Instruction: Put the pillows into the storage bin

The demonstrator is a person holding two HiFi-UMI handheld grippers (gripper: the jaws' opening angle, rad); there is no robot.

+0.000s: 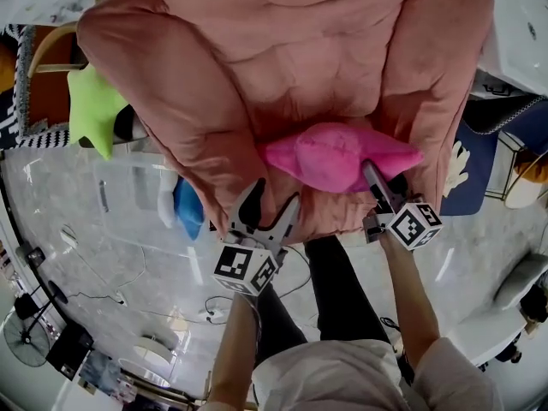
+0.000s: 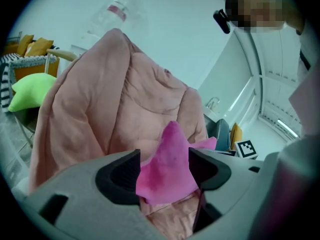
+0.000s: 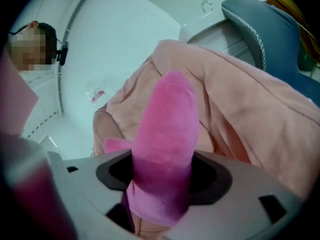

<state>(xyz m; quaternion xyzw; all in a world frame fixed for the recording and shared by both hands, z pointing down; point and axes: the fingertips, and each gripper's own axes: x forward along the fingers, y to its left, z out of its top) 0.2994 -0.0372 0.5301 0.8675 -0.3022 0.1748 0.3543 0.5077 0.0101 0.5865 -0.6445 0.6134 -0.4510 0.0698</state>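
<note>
A magenta star-shaped pillow (image 1: pixel 334 157) (image 2: pixel 167 169) (image 3: pixel 165 149) lies at the front of a big salmon-pink padded armchair (image 1: pixel 291 50). My right gripper (image 1: pixel 383 187) (image 3: pixel 162 166) is shut on the pillow's right arm, which fills the gap between its pads. My left gripper (image 1: pixel 274 197) (image 2: pixel 164 159) stands open at the chair's front edge, just short of the pillow's left tip. That tip shows between its jaws in the left gripper view. A lime-green star pillow (image 1: pixel 92 108) (image 2: pixel 30 91) rests left of the chair, and a blue pillow (image 1: pixel 188 208) lies on the floor by the chair's left side.
A wicker-framed seat (image 1: pixel 47 45) with striped fabric stands at the far left behind the green pillow. A dark blue chair (image 1: pixel 479 161) (image 3: pixel 270 24) is at the right. Cables (image 1: pixel 214 306) trail over the glossy floor near the person's legs (image 1: pixel 334 281).
</note>
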